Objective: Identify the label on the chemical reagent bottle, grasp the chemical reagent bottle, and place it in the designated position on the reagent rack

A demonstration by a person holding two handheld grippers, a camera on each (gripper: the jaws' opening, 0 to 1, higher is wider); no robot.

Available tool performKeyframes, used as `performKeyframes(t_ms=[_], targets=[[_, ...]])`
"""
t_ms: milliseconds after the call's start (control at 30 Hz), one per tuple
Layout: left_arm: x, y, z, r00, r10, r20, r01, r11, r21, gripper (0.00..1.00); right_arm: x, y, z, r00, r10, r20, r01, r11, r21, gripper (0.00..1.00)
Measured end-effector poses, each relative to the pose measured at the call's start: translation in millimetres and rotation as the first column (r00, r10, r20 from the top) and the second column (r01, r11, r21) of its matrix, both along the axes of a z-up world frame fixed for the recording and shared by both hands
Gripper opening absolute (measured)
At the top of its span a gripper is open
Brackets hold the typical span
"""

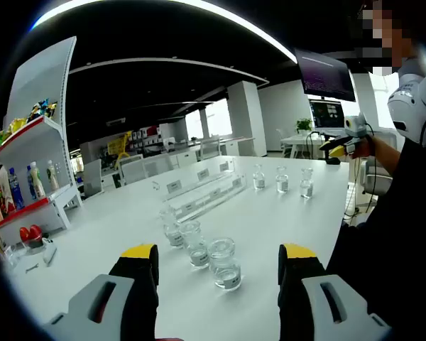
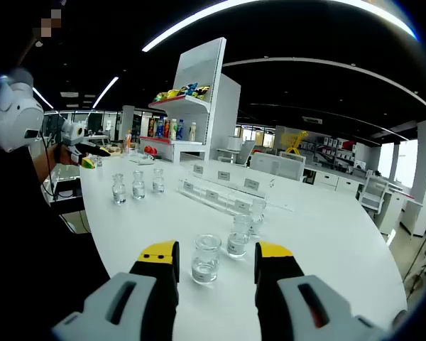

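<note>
Nearest reagent bottle (image 2: pixel 205 258) stands upright on the white table (image 2: pixel 326 234), just beyond the right gripper (image 2: pixel 216 261), whose jaws are spread apart and empty. Two more bottles (image 2: pixel 239 235) trail behind it toward the clear reagent rack (image 2: pixel 224 192). Over in the left gripper view, the left gripper (image 1: pixel 218 263) is parted too, holding nothing, the same bottle (image 1: pixel 225 263) close ahead. Three bottles (image 1: pixel 282 180) wait far right.

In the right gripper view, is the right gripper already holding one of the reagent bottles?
No. The right gripper has its jaws open and apart, with the nearest reagent bottle standing on the white table beyond them.
</note>
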State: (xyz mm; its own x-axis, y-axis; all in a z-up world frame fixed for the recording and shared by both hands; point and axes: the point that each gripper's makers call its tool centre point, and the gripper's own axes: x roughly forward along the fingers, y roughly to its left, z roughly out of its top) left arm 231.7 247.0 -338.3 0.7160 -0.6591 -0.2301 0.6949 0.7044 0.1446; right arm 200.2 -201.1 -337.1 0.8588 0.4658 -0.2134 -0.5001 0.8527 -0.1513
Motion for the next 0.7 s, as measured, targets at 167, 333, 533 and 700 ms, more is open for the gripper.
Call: performKeyframes(t_ms=[167,333,533,700], targets=[[-0.7,-1.3,4.1,1.000,-0.005,0.008,0.005,1.000,-0.023,0.68,0.4,1.0,-1.8,1.000,0.004,-0.007,-0.004,1.000,0.002,0.40],[0.4,0.1,4.6,1.000,-0.002,0.013,0.002,1.000,-0.024,0.69,1.7,0.7,-3.4,1.000,0.000,-0.009,0.000,1.000,0.003,0.41],[1.0,-0.1,5.6,1.000,-0.004,0.015,0.004,1.000,-0.024,0.69,1.8,2.8,-2.1,1.000,0.005,-0.010,-0.005,1.000,0.003,0.40],[1.6,0.1,5.6,1.000,-0.002,0.016,0.002,1.000,-0.022,0.69,2.2,3.6,-2.1,1.000,0.009,-0.012,-0.009,1.000,-0.001,0.38]])
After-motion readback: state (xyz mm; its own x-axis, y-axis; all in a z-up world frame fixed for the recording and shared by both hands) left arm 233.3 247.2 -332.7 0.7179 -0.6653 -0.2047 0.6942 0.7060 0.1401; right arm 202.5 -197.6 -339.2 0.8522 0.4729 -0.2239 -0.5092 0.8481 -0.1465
